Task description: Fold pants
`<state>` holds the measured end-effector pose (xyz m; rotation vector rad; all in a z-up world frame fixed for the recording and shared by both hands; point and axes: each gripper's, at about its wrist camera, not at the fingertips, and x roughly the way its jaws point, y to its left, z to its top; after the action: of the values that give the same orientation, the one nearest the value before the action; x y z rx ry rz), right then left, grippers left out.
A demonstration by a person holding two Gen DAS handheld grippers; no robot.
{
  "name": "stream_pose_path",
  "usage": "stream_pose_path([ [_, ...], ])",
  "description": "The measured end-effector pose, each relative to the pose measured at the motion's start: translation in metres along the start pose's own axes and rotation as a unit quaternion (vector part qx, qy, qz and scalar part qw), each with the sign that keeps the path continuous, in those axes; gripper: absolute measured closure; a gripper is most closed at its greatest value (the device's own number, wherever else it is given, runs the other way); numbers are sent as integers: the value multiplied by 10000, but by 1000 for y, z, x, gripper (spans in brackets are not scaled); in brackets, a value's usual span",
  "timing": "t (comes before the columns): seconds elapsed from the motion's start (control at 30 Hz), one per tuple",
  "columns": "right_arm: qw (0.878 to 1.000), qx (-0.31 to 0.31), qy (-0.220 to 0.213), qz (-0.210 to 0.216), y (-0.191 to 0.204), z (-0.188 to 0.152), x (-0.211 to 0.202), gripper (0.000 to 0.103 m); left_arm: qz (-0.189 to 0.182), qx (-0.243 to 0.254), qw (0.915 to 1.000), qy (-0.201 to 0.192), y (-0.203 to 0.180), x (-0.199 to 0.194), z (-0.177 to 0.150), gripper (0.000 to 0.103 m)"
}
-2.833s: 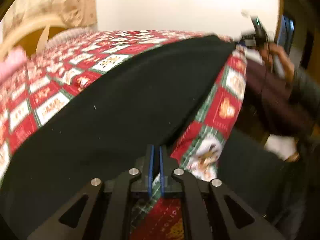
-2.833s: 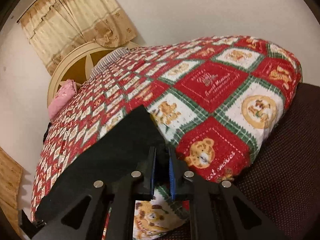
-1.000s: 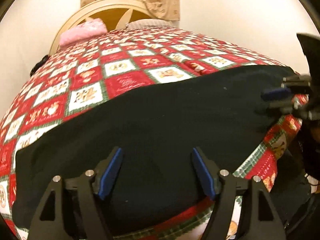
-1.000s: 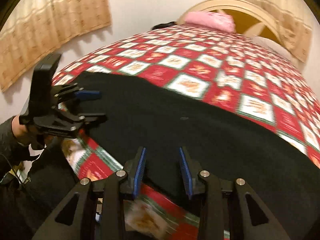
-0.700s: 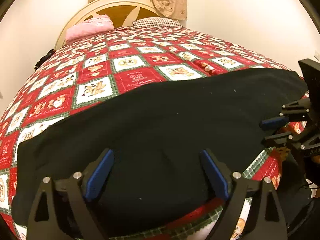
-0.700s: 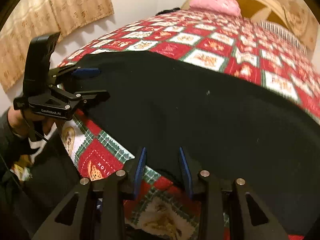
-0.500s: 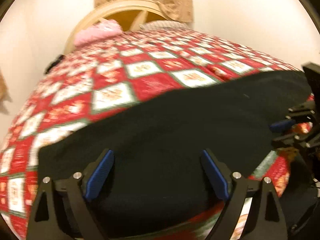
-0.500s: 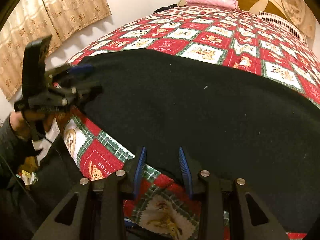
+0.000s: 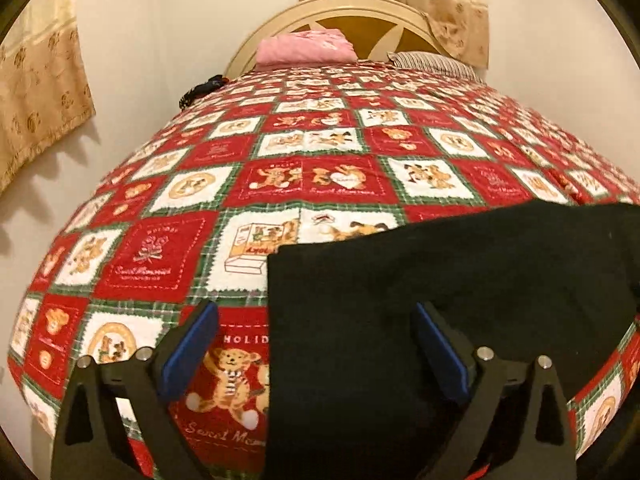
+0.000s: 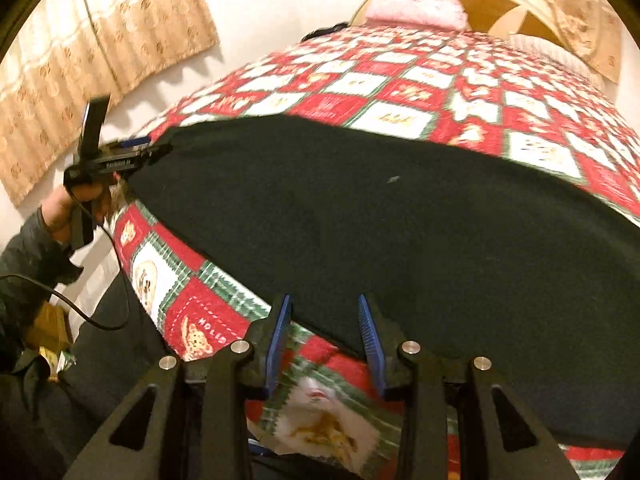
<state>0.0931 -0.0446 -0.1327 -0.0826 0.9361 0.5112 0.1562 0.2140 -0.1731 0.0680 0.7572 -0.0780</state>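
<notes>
The black pants [image 9: 460, 288] lie flat along the near edge of the bed on the red patchwork quilt [image 9: 312, 152]. My left gripper [image 9: 316, 348] is open wide, just above the pants' left end, holding nothing. My right gripper [image 10: 324, 336] is open over the pants' near edge [image 10: 400, 232], holding nothing. The left gripper also shows in the right wrist view [image 10: 120, 156] at the pants' far left corner, held in a hand.
A pink pillow [image 9: 306, 46] and a striped pillow [image 9: 432, 62] lie at the cream headboard [image 9: 340, 12]. Beige curtains [image 10: 100, 60] hang on the wall. A cable [image 10: 80, 304] trails from the left hand beside the bed.
My left gripper has swung left to the pants' end, so quilt now fills its left view. My right gripper has drawn back slightly along the near edge. Both stay open.
</notes>
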Motion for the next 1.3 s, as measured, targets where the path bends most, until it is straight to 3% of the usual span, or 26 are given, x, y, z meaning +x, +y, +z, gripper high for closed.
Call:
stream_pose_path([
  [0.07,9998,133,-136,2,-10,4,-10,66,-13,32,10000,78,-4,7,-1,3],
  [0.17,9990,389,-162,133,-26,32,-17,65,120,189,9997,27,-10,3,-2,2],
  [0.23,9985,452,-112,293,-35,61,-9,61,50,11,10000,67,-5,4,-5,0],
  [0.33,9987,336,-71,374,-39,96,14,61,-252,-391,9988,146,8,7,-8,0],
  [0.53,9935,471,314,988,-34,146,75,61,-249,-329,9992,5,5,5,-12,0],
  [0.63,9844,888,457,1451,-35,164,99,61,81,-403,9990,-182,4,-9,-12,0],
  [0.73,9715,1414,667,1781,-42,180,122,61,-20,-223,9979,-603,-14,-33,-13,0],
  [0.87,9536,1906,1197,2001,-49,187,154,61,-135,376,9947,-949,-52,-50,-8,0],
  [0.93,9395,2125,1420,2279,-50,184,164,61,-359,521,9933,-968,-67,-50,-3,0],
  [1.0,9354,2189,1503,2336,-48,183,168,61,-634,601,9924,-862,-78,-43,-1,0],
  [1.1,9282,2295,1638,2426,-44,184,174,61,-765,867,9912,-652,-98,-28,-5,0],
  [1.17,9216,2416,1724,2499,-44,185,181,71,-707,1062,9910,-396,-109,-18,-11,0],
  [1.2,9193,2464,1787,2495,-44,185,184,93,-662,1093,9910,-391,-111,-17,-13,0],
  [1.3,9216,2462,1770,2422,-39,183,184,98,-791,883,9925,-293,-102,-15,-11,0],
])
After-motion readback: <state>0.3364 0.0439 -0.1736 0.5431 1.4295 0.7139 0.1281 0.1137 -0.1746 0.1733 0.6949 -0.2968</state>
